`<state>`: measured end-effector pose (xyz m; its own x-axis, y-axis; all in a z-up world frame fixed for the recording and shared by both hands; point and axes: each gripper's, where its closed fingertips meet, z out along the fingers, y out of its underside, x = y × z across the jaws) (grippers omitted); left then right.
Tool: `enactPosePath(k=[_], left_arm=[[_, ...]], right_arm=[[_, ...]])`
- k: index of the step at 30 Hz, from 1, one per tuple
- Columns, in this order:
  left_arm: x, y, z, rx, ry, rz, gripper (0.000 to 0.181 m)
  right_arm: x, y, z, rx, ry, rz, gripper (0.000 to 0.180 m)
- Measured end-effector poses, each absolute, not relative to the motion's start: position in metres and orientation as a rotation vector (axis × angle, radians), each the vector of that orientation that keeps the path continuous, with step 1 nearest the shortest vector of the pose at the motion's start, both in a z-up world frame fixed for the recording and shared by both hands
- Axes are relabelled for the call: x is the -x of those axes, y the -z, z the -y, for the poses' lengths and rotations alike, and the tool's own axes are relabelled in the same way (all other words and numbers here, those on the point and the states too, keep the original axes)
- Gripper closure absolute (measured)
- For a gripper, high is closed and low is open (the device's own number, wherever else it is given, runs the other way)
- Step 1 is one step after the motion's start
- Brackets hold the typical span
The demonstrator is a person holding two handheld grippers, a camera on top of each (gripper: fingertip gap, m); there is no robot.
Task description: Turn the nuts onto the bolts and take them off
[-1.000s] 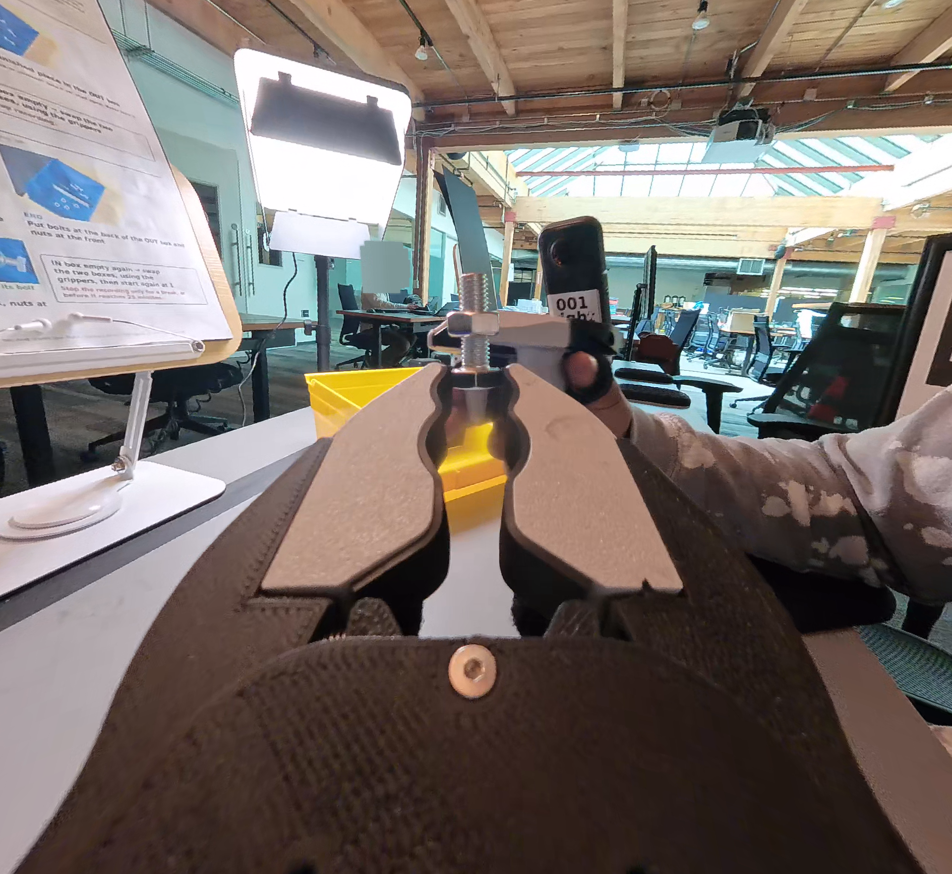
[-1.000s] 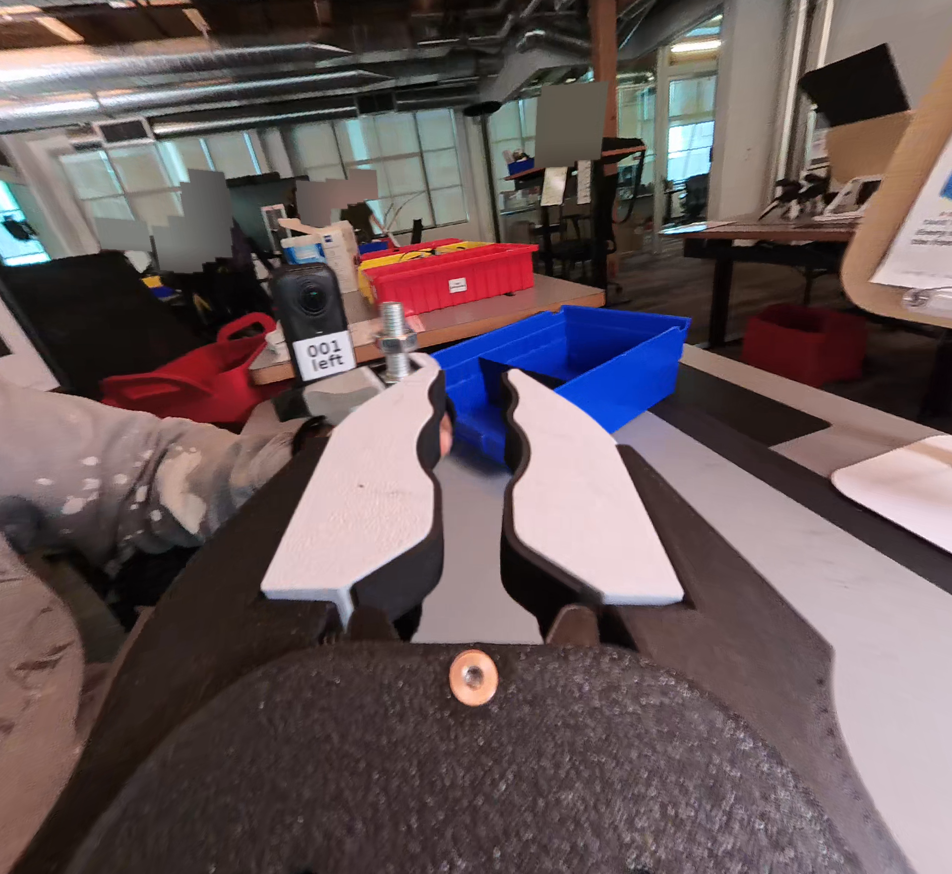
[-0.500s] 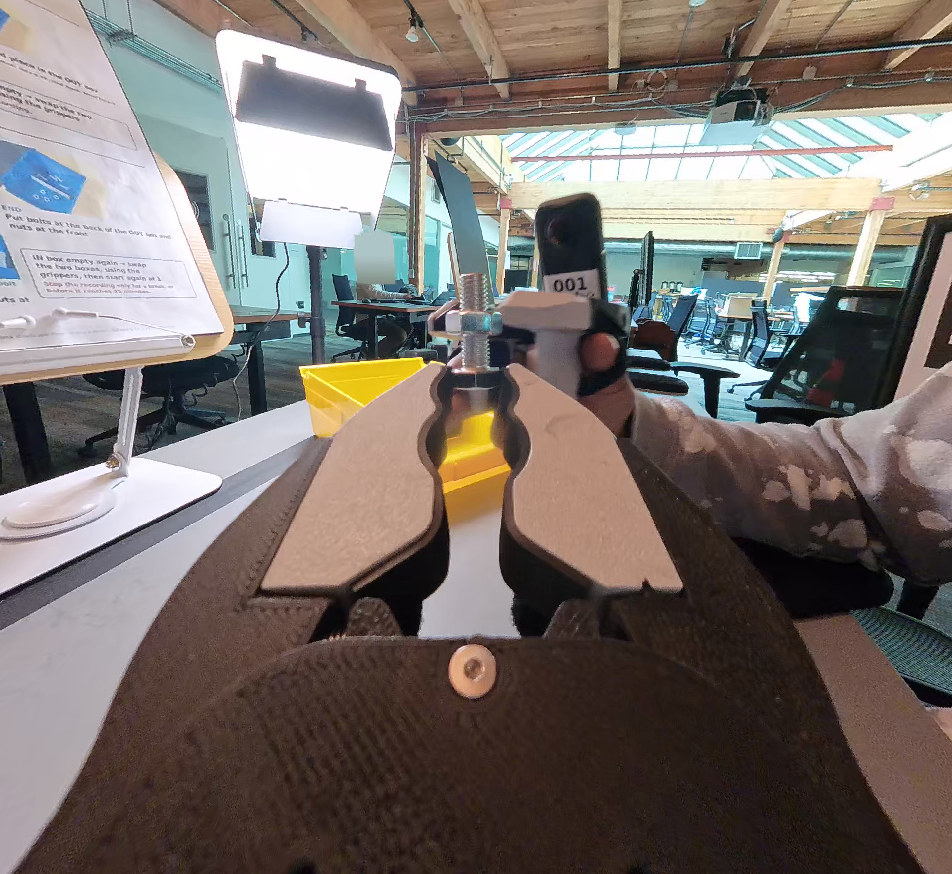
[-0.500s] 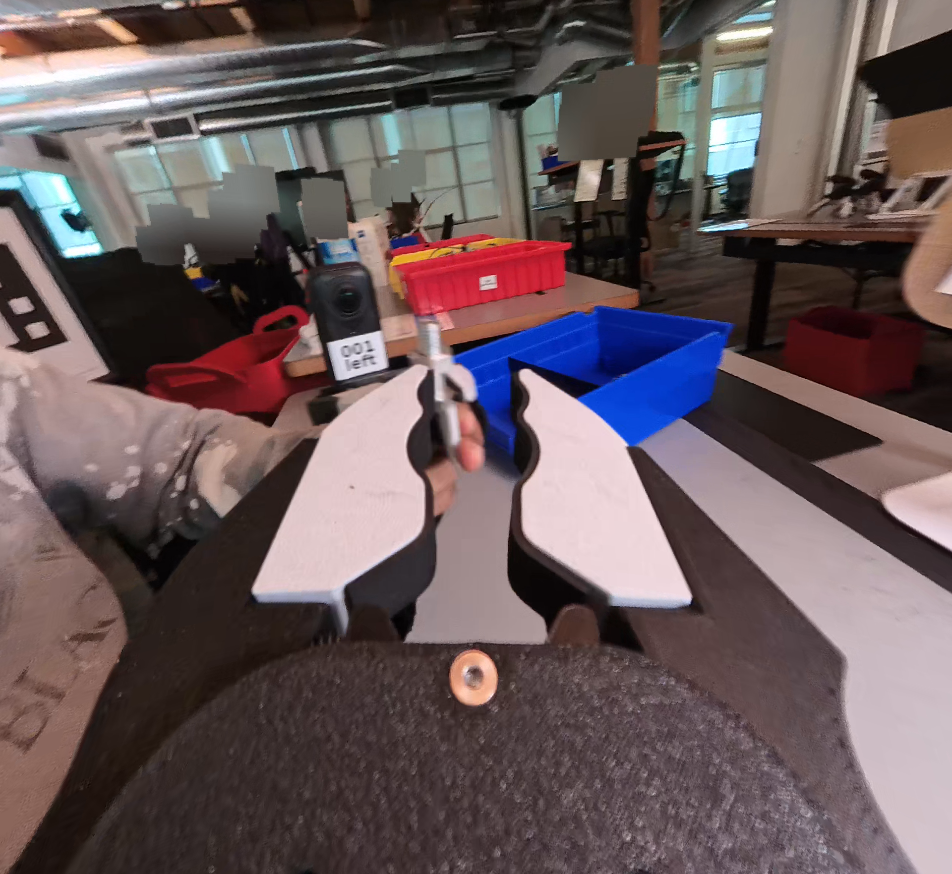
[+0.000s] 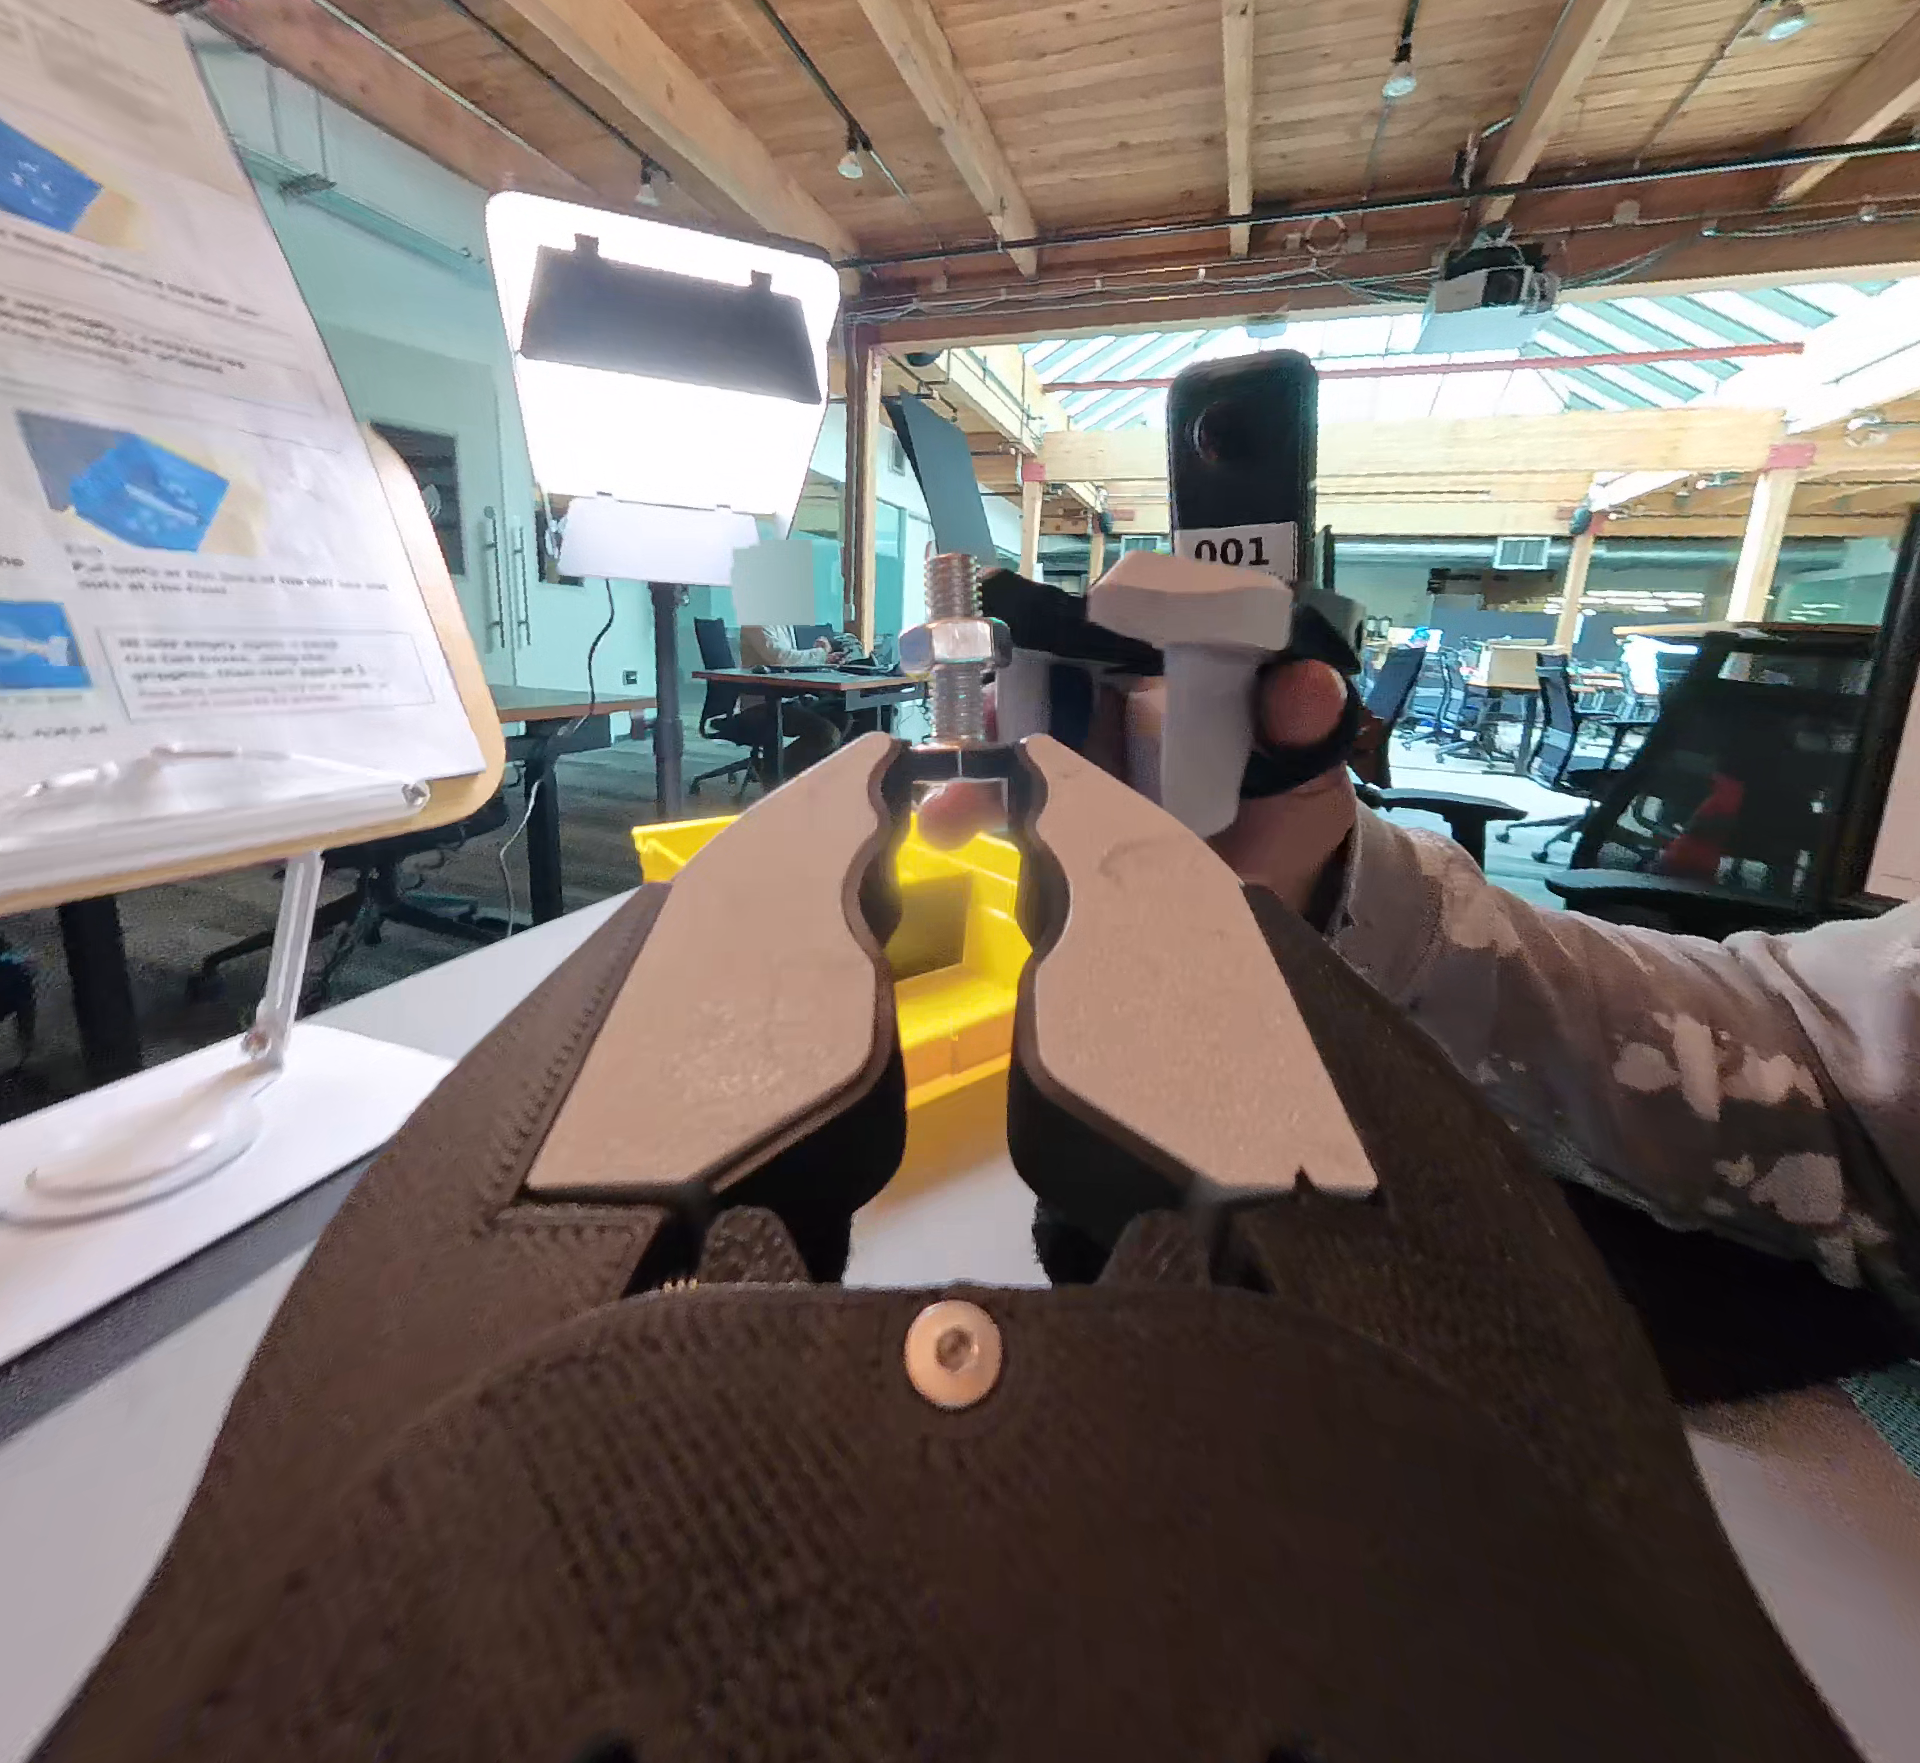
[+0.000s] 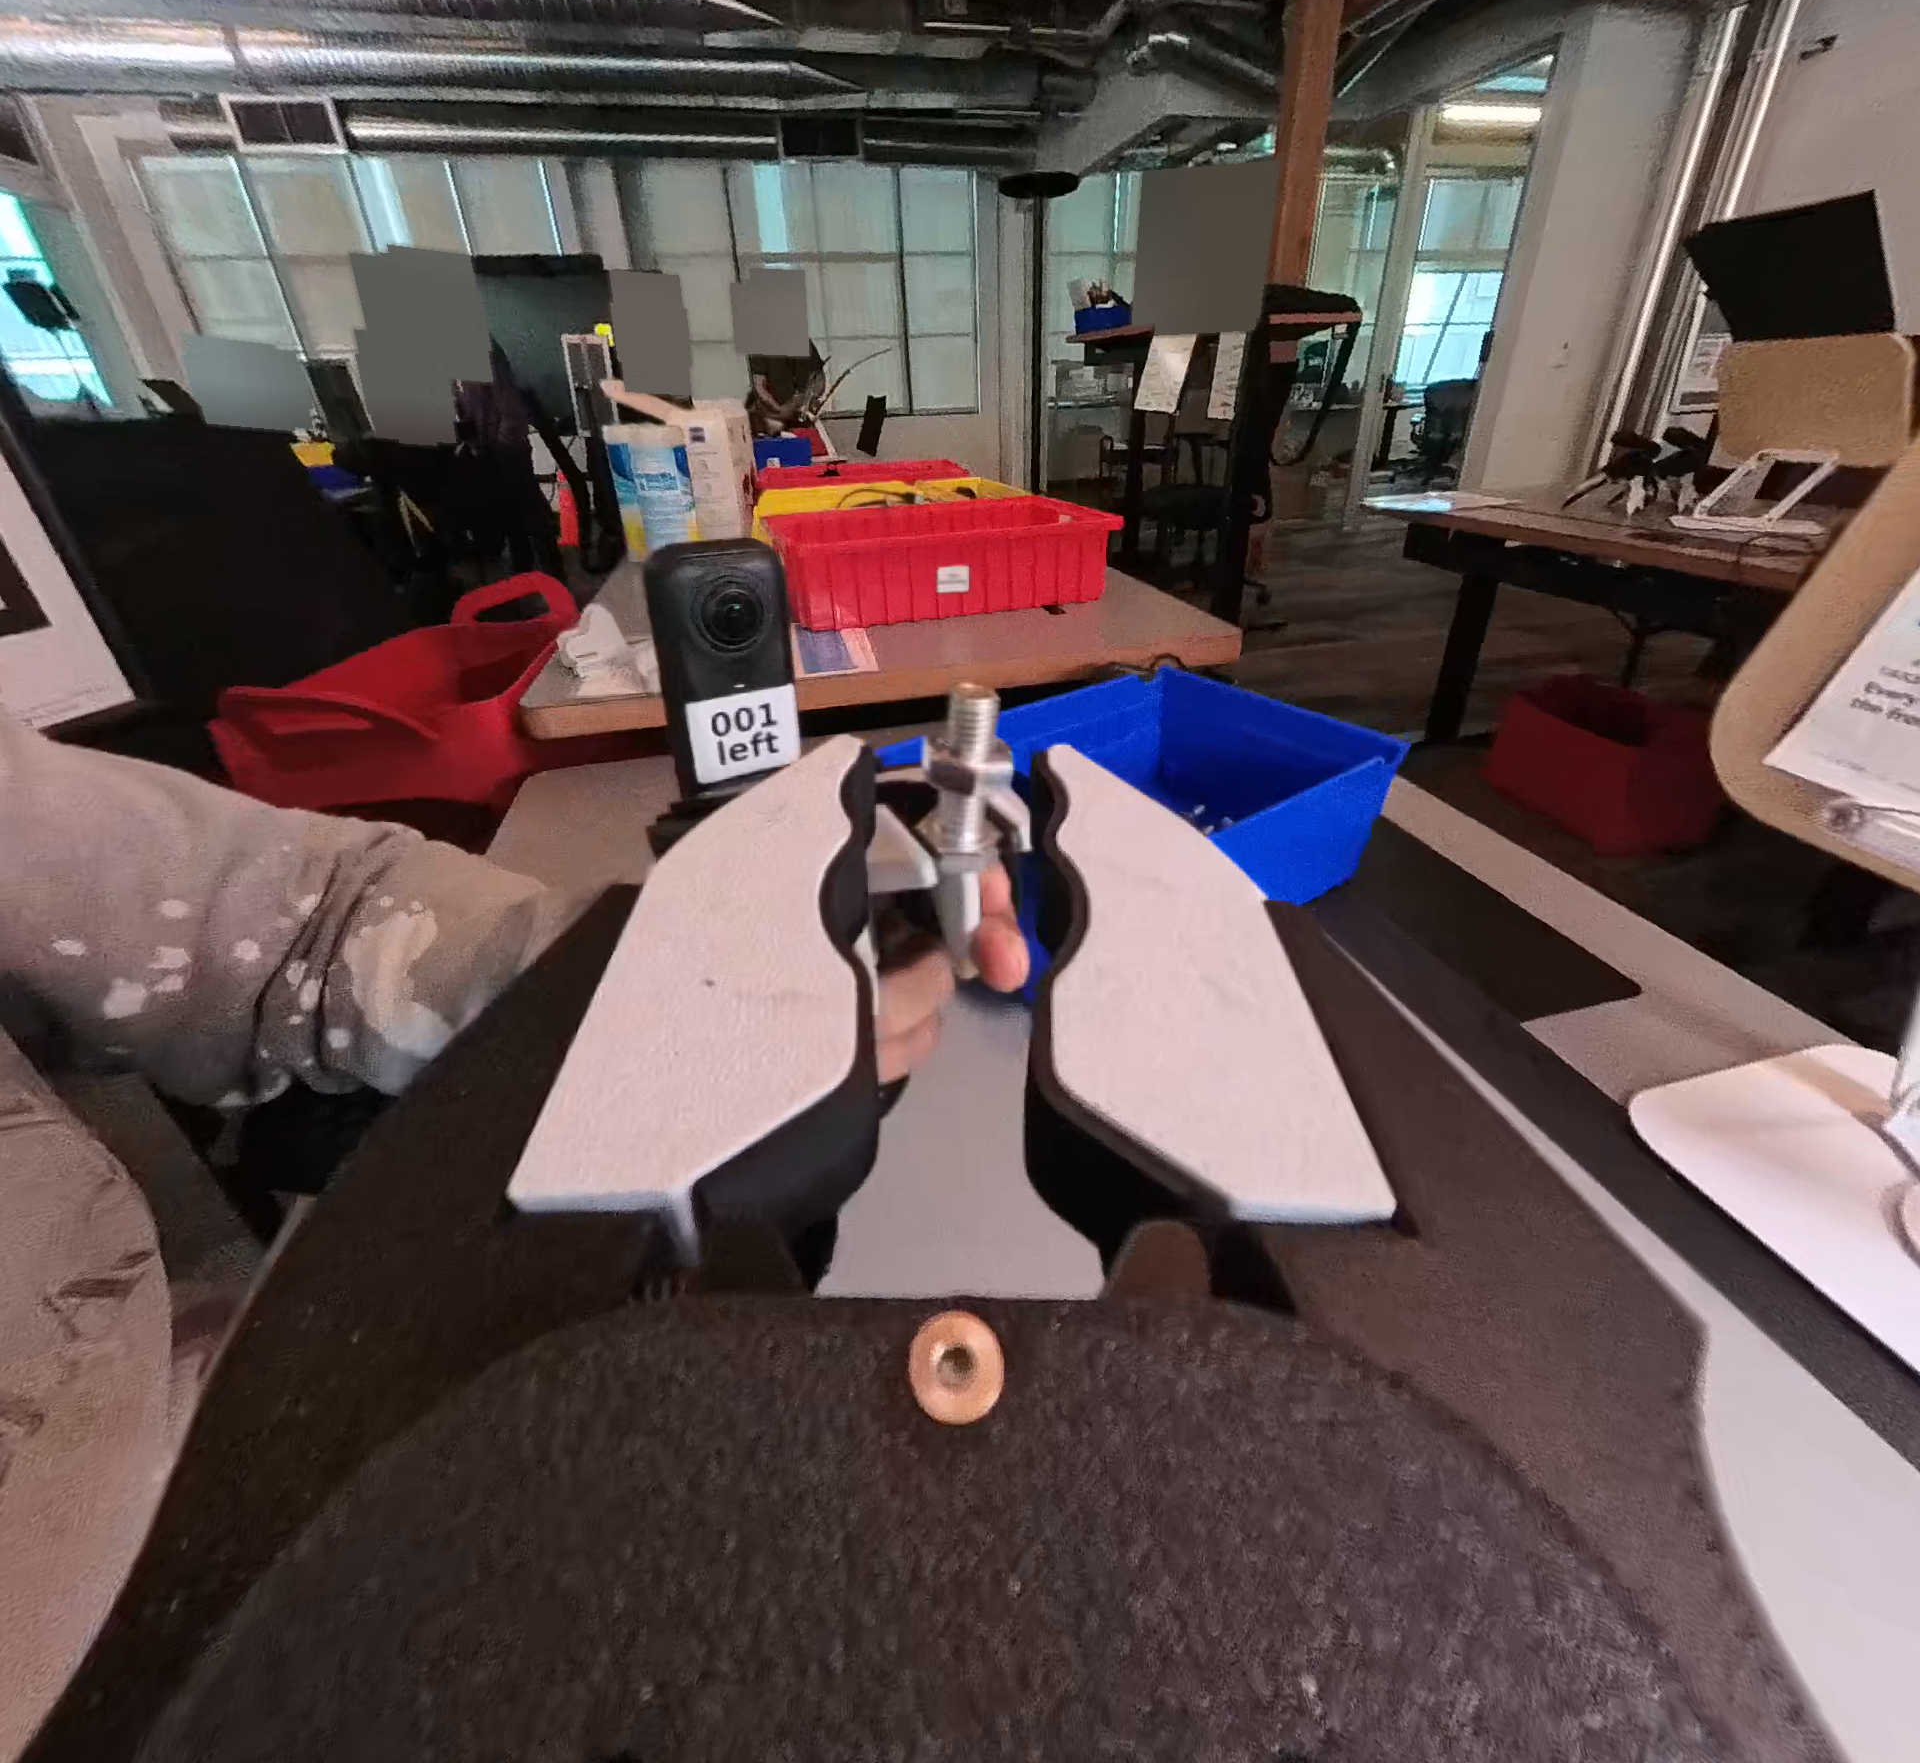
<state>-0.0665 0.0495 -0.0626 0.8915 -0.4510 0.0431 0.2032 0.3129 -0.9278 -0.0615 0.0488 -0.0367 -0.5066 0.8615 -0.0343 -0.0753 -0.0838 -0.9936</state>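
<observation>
the left gripper clamps the head of the upright bolt to stop it spinning, while the right gripper stands parted around the nut partway down the thread.

Shiny threaded metal bolt; glossy yellow plastic bin; rough wooden ceiling

The bolt stands upright, its head between the tips of the left gripper. The nut sits on the thread, above these tips. The right gripper faces the bolt, its fingers to both sides of the nut, perhaps not touching. One bin lies on the table behind the left gripper, another bin behind the right one. A stand is on the table, left of the bolt.
</observation>
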Motion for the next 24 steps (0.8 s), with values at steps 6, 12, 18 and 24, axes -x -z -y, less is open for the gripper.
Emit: enactPosePath(k=[6,12,18,24], left_arm=[[0.052,0.043,-0.07,1.142,0.477,-0.33,0.162],[0.044,0.077,-0.07,1.214,0.552,-0.336,0.162],[0.035,0.086,-0.07,1.341,0.673,-0.412,0.162],[0.026,0.092,-0.065,1.412,0.765,-0.462,0.162]], right_arm=[[0.066,0.02,-0.058,0.893,-1.662,1.437,0.154],[0.06,0.054,-0.061,0.881,-1.531,1.566,0.162],[0.054,0.061,-0.06,0.857,-1.561,1.646,0.162],[0.048,0.065,-0.052,0.812,-1.603,1.693,0.162]])
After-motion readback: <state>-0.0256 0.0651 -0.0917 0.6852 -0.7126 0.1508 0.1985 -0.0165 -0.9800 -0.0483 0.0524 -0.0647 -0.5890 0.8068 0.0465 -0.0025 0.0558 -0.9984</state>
